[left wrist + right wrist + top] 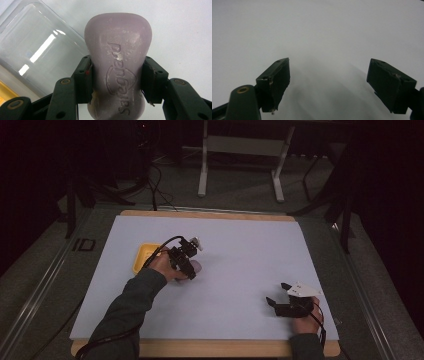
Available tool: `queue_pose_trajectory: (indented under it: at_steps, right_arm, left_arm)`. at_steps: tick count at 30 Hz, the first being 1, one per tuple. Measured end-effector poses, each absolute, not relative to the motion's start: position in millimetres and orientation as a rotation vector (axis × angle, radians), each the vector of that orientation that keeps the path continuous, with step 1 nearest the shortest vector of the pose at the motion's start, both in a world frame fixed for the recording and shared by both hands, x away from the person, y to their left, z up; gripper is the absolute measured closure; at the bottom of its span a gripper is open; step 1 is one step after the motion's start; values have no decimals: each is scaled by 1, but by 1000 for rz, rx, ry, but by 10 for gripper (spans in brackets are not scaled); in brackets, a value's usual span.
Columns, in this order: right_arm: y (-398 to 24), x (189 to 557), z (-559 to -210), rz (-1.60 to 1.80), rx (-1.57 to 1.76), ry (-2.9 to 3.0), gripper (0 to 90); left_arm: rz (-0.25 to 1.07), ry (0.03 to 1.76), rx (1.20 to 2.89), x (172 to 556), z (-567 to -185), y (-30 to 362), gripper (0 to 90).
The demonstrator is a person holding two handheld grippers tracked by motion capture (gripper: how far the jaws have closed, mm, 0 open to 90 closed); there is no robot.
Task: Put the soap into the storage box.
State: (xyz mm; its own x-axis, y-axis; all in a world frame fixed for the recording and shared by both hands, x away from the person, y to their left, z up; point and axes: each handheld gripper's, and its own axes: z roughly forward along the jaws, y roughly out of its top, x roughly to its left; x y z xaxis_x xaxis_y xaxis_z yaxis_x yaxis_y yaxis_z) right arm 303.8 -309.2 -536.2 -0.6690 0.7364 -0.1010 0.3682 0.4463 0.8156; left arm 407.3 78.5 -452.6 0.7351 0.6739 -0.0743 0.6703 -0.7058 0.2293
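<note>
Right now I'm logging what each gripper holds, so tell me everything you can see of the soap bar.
The soap is a pale purple bar with a narrowed waist, rounded ends and a matte, scuffed face with an embossed brand mark. The left gripper clamps it across the waist, one jaw on each side. It points away from the camera above the white table, beside a clear lid.

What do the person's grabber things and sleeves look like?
Both grippers, left and right, are black, with blocky flat jaw pads and round brass-coloured pivot pins. A grey three-cornered plate tops the right one. A black cable loops from the left. The sleeves are dark grey-green.
</note>
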Motion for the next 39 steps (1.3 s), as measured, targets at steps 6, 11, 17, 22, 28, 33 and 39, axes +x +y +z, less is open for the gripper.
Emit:
queue_pose_trajectory:
  at_steps: [6,11,17,22,28,33,39]
  right_arm:
    - [-309,304,-536,1111,928,2257,185]
    - [-309,304,-536,1110,928,2257,185]
    - [-309,304,-536,1107,921,2258,185]
    - [-309,304,-536,1107,923,2257,185]
    - [-308,304,-536,1104,918,2258,185]
    - [-308,303,-536,1103,916,2257,185]
    - [-308,303,-536,1102,916,2257,185]
  left_arm:
    - [29,1093,2692,409,-455,82,499]
    - [33,1120,2683,411,-456,86,498]
    - [42,1145,2687,413,-458,92,499]
    - [43,1163,2678,414,-457,96,499]
    - [54,1199,2658,416,-455,103,499]
    - [55,1226,2640,419,-456,110,499]
    - [50,1262,2618,421,-457,116,499]
